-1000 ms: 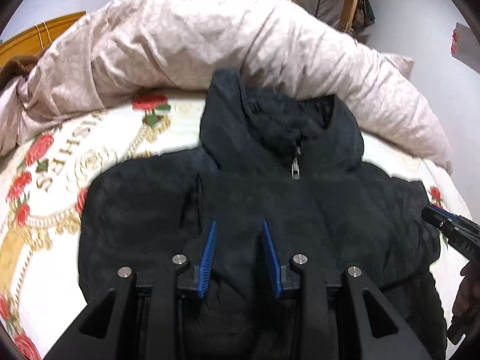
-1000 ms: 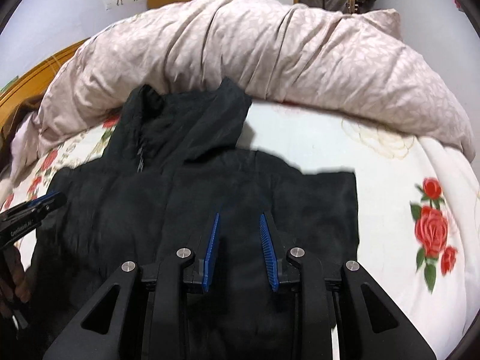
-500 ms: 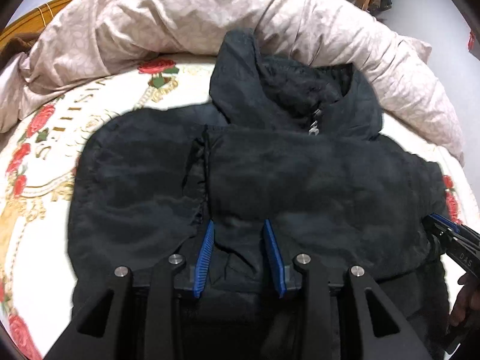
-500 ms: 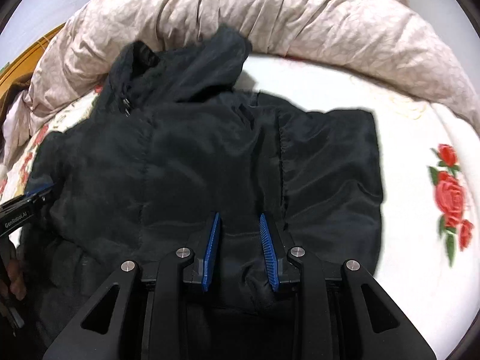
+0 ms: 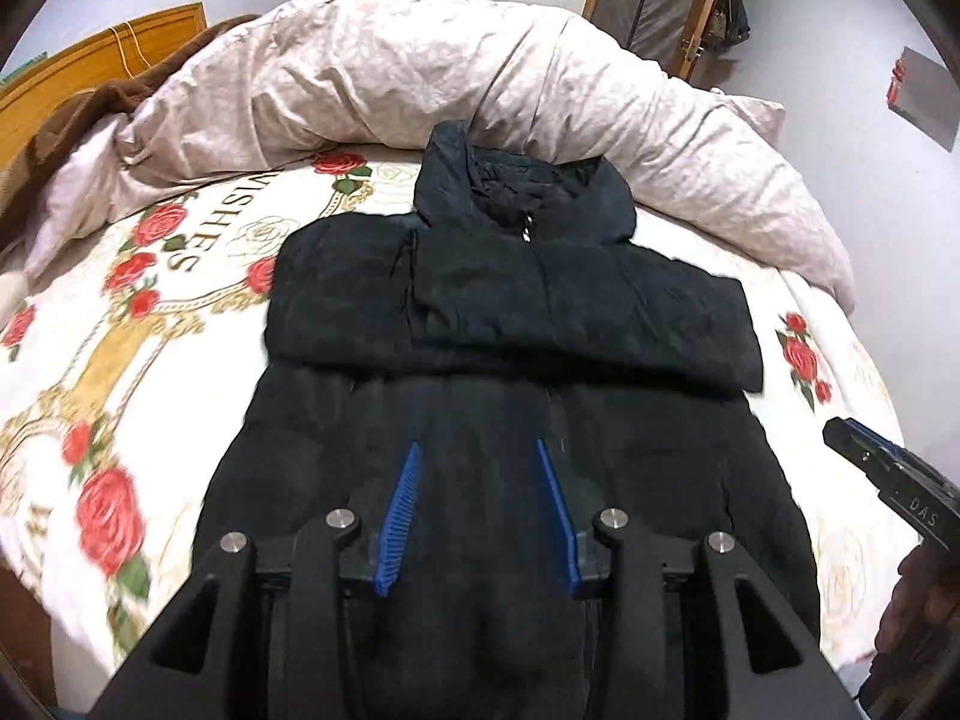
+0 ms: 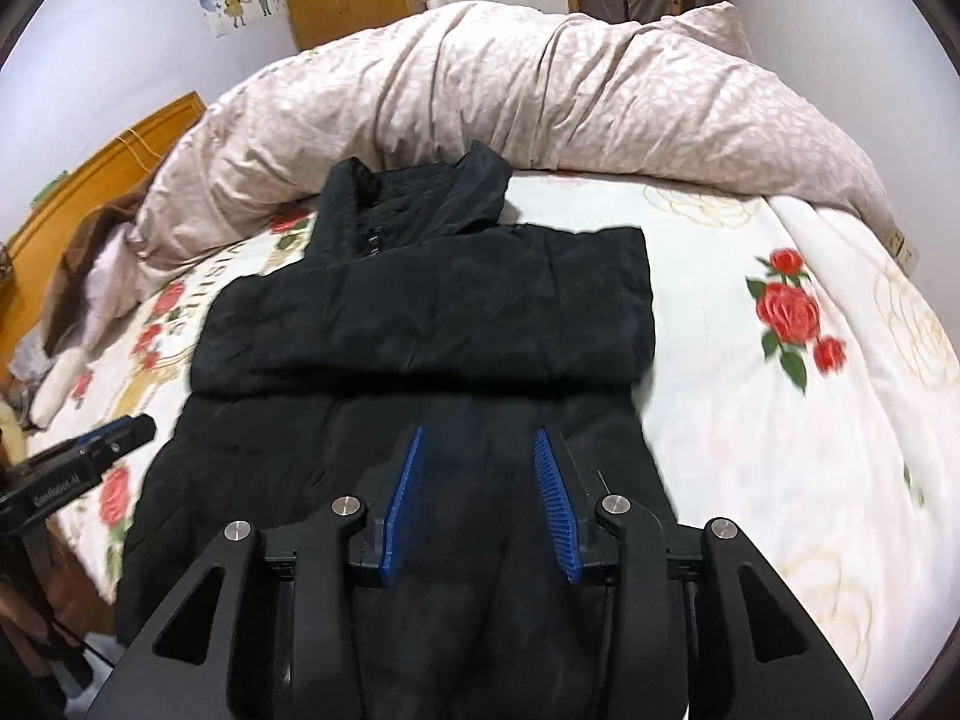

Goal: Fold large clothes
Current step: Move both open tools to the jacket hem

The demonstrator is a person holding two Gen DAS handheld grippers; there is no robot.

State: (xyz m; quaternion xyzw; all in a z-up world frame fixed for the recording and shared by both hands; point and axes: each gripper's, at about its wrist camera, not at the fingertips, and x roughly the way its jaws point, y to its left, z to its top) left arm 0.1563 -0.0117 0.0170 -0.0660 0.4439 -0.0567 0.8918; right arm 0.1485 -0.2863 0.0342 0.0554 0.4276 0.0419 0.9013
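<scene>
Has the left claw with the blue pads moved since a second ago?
Yes. The left gripper, jaws opening and empty, pulled back from the crumpled pale pink duvet, off the black padded jacket.

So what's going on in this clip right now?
A person with a gripper in each hand is folding a black jacket on a bed with a rose-print sheet. Its sleeves lie folded across the chest. The left gripper and right gripper hover above the lower half, jaws opening, nothing between them.

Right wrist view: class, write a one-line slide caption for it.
Right gripper, opening and empty, above a black jacket on the rose-print bed sheet.
</scene>
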